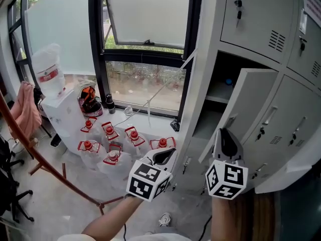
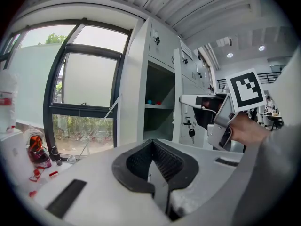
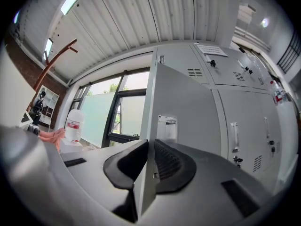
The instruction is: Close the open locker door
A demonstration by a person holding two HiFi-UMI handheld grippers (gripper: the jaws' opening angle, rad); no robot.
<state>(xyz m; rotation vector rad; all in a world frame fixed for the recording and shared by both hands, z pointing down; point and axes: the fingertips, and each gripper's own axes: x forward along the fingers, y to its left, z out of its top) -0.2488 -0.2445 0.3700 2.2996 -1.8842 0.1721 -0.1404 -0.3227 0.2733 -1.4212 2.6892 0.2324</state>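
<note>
The grey locker door (image 1: 251, 104) stands swung out from its open compartment (image 1: 220, 87), which has a shelf with small items on it. My right gripper (image 1: 226, 134) is shut on the door's lower free edge. In the right gripper view the door (image 3: 183, 107) rises as a thin edge between the black pads of the right gripper (image 3: 149, 147). My left gripper (image 1: 163, 156) hangs left of the locker bank, shut and holding nothing. In the left gripper view its jaws (image 2: 153, 147) meet, and the open compartment (image 2: 157, 102) and the door (image 2: 177, 107) lie ahead.
Closed lockers (image 1: 296, 129) with keys in their locks surround the open one. Several packed water jugs (image 1: 113, 144) sit on the floor under the window (image 1: 145, 14). A water dispenser (image 1: 50, 74), a pink cloth (image 1: 27, 109) and a slanted reddish pole (image 1: 40, 159) are at left.
</note>
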